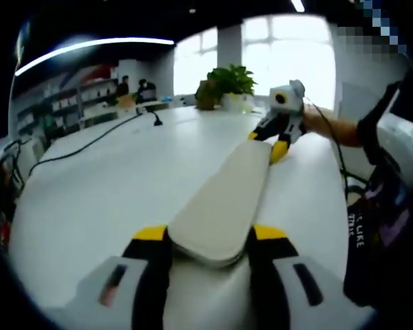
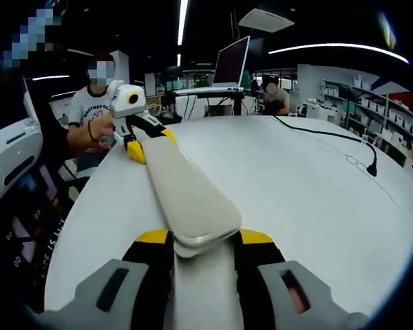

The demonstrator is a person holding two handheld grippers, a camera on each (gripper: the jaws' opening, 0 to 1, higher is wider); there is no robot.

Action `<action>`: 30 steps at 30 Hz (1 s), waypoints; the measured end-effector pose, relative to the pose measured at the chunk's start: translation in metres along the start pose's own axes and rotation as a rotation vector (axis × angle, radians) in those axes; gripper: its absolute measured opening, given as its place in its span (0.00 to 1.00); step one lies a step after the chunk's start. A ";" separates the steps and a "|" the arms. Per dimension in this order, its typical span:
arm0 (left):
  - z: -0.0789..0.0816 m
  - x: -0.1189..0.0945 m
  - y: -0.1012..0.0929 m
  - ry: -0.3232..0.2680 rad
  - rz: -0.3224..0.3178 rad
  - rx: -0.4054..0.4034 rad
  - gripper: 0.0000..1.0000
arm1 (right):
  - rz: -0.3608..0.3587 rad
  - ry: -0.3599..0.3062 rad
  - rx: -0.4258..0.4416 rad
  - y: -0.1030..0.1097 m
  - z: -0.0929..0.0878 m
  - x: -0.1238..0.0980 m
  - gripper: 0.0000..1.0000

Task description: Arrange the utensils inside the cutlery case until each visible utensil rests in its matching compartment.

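Note:
A long, flat beige cutlery case (image 1: 227,196) with rounded ends hangs lengthwise over the white table (image 1: 110,179), and its lid looks closed. My left gripper (image 1: 210,237) is shut on the near end, a yellow-tipped jaw on each side. At the far end, my right gripper (image 1: 279,137) clamps the other end. In the right gripper view the same case (image 2: 182,189) runs away from my right gripper (image 2: 204,239), which is shut on it, toward my left gripper (image 2: 141,137). No utensils are visible.
A potted plant (image 1: 230,82) stands at the table's far edge, with a black cable (image 1: 89,144) running across the left side. A laptop (image 2: 230,62) sits beyond the table (image 2: 296,185), and a cable with a plug (image 2: 368,165) lies at its right. People sit in the background.

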State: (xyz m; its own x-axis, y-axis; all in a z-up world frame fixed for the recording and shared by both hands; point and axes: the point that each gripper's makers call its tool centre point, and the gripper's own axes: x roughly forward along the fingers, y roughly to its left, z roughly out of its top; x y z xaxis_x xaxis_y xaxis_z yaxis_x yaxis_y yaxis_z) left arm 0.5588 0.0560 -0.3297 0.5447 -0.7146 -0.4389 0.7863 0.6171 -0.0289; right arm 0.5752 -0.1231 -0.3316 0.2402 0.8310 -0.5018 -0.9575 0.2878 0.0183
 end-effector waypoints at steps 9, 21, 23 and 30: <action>0.009 0.000 0.000 -0.022 0.012 0.022 0.48 | -0.028 -0.027 -0.020 -0.001 0.002 -0.005 0.36; 0.048 0.026 0.005 -0.049 -0.014 0.091 0.49 | -0.123 -0.064 -0.022 -0.024 0.007 -0.034 0.36; 0.054 0.033 0.006 -0.051 -0.020 0.106 0.49 | -0.141 -0.064 -0.021 -0.029 0.007 -0.038 0.36; 0.079 0.061 0.007 -0.066 -0.054 0.149 0.50 | -0.211 -0.068 -0.016 -0.048 0.005 -0.063 0.36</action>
State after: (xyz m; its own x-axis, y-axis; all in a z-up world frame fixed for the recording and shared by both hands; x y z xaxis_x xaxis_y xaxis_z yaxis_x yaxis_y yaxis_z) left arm 0.6208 -0.0089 -0.2856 0.5150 -0.7685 -0.3798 0.8465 0.5256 0.0845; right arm 0.6068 -0.1873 -0.2965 0.4451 0.7835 -0.4337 -0.8873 0.4514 -0.0951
